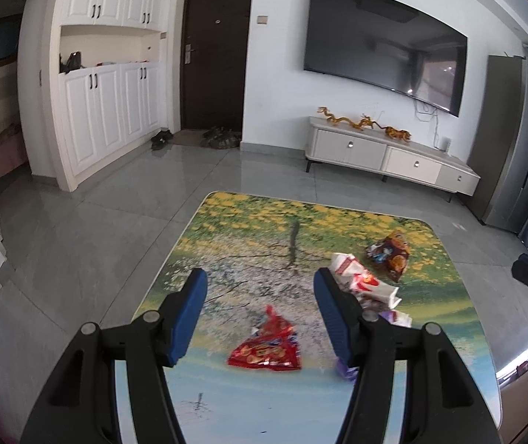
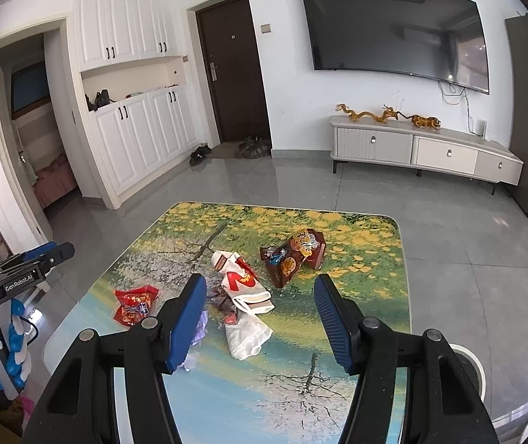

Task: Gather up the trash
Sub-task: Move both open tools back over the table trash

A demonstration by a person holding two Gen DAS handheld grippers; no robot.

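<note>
- Left gripper (image 1: 260,288): jaws apart, nothing between the pads, hanging above the table (image 1: 227,399)
- Right gripper (image 2: 260,292): jaws likewise apart and empty
- Red wrapper (image 1: 266,349): flat on the table, just ahead of the left gripper and between its fingers in view; thin crinkly film, judged very light and slippery; best pinched at a raised crumpled edge
- White-and-red bag (image 2: 243,283): crumpled, ahead of the right gripper, nearer its left finger; soft, collapses under the pads; take a fold
- White bag (image 2: 247,336): lying against it, limp
- Brown snack bag (image 2: 293,255): farthest ahead, puffed and tilted; stiffer foil, grip the sealed end
- Purple scrap (image 2: 199,327): partly hidden behind the right gripper's left finger
</note>
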